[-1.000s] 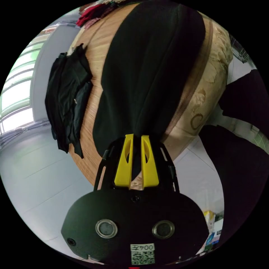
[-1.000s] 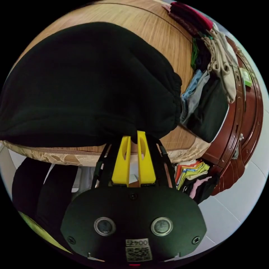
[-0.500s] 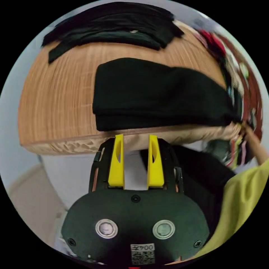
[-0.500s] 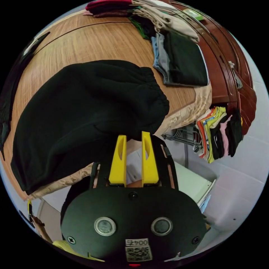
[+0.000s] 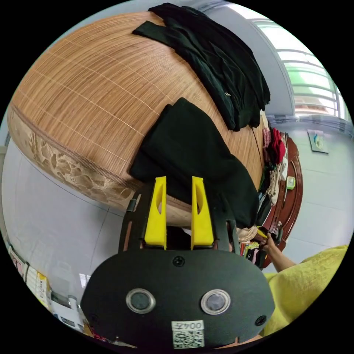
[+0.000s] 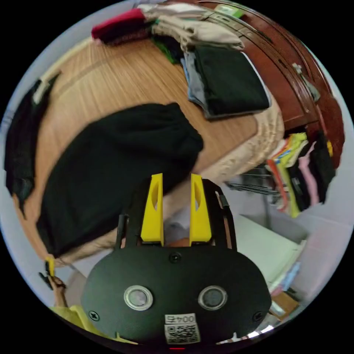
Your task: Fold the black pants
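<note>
Now the black pants [image 5: 191,155] are lying folded into a long bundle on the bed [image 5: 84,96], close beside its lace-trimmed edge, with the long axis running along that edge and the gathered waistband end [image 6: 184,136] pointing toward the stack of folded clothes [image 6: 228,81] by the wooden headboard. Both the left hand-held gripper [image 5: 179,206] and the right hand-held gripper [image 6: 176,206] are hovering just off the bed edge, jaws parted and gripping nothing.
</note>
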